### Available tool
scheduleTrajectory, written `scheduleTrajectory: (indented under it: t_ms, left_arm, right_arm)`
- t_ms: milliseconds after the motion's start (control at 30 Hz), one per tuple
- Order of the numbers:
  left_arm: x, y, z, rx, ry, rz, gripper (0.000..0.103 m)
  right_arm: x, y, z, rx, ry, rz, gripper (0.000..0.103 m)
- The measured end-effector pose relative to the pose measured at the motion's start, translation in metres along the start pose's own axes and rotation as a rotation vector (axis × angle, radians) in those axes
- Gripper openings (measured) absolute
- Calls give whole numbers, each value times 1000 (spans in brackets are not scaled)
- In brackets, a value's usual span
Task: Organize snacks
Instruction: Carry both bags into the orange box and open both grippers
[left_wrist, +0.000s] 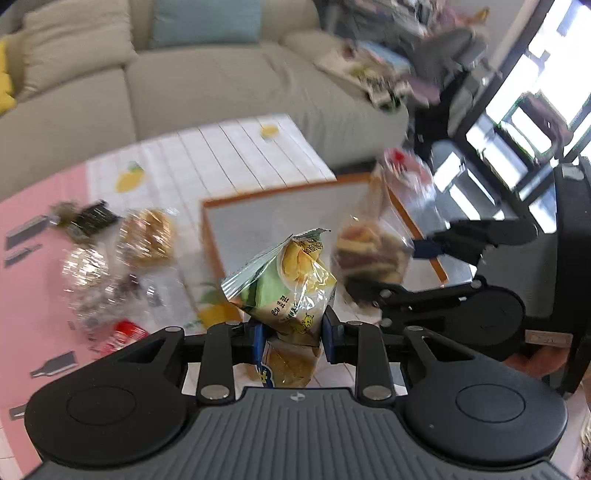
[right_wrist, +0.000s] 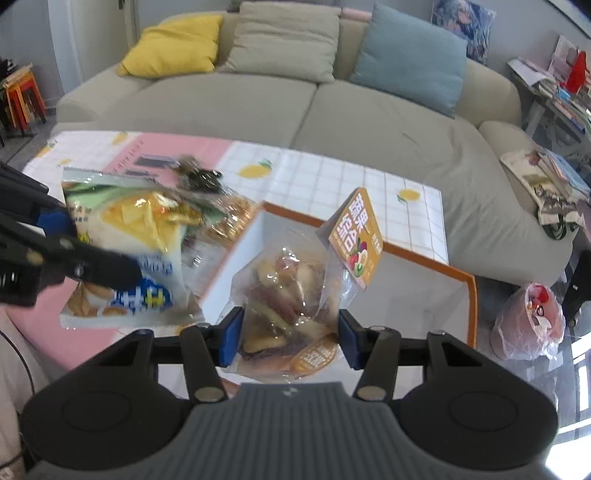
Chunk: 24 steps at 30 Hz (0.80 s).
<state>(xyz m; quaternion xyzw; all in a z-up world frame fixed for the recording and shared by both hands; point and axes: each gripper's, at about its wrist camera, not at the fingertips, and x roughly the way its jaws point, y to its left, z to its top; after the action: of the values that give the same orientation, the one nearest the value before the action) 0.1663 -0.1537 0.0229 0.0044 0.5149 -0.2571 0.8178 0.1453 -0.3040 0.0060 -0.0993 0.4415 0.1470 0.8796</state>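
Above the table (right_wrist: 332, 177), each claw clamps a snack bag between its pads: left claw (left_wrist: 293, 334), right claw (right_wrist: 290, 338).

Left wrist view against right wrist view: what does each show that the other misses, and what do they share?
Only the left wrist view shows the loose wrapped snacks lying on the pink mat and the bright window.

Only the right wrist view shows the yellow cushion, the stacked stools and the book clutter.

Both show the left tool shut on the green-and-yellow snack bag, the right tool shut on the clear dried-fruit bag, the orange-rimmed tray and the sofa.
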Motion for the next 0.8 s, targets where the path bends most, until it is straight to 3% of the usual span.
scheduleTrajectory:
  t_ms: [100, 333, 800]
  left_arm:
    - [29, -2, 14, -8, 67, -17, 32]
    - [83, -7, 28, 65, 189, 32, 32]
    - [145, 6, 26, 99, 361, 118, 33]
  right_arm:
    - [20, -18, -2, -5, 31, -3, 52]
    - [72, -50, -6, 9, 119, 36, 52]
    - [141, -48, -15, 20, 266, 151, 53]
